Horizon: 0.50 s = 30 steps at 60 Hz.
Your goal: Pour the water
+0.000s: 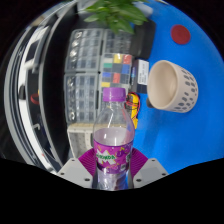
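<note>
The tool [111, 172] grips a clear water bottle [113, 140] with a purple label and purple cap, both fingers pressed against its lower body. The bottle stands upright, its long axis vertical and the cap pointing up. Beyond it and to the right, a cream cup [172, 86] with dark speckles lies tipped on the blue bench [185, 135], its open mouth facing the bottle

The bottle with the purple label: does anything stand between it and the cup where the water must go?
Nothing visible does. The bottle stands between the gripper fingers, and only bare blue table lies between it and the cup beyond.
</note>
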Each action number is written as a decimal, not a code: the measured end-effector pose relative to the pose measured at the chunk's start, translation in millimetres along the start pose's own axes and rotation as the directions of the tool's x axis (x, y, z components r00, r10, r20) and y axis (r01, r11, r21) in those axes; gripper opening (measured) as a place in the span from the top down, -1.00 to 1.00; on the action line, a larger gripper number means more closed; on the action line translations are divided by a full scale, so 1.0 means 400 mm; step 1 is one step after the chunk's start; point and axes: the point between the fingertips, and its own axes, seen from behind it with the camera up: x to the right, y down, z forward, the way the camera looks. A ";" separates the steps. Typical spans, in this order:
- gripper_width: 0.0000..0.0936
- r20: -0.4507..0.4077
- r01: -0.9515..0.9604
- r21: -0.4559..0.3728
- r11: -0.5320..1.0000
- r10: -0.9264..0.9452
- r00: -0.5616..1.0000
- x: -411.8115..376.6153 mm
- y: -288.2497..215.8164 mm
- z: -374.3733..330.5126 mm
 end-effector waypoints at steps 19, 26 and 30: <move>0.13 0.059 -0.453 -0.027 0.891 0.454 0.889 -0.028 -0.086 0.001; 0.12 0.043 -0.486 -0.028 0.873 0.487 0.872 -0.021 -0.096 0.003; 0.13 0.032 -0.476 -0.038 0.879 0.477 0.878 -0.020 -0.092 0.003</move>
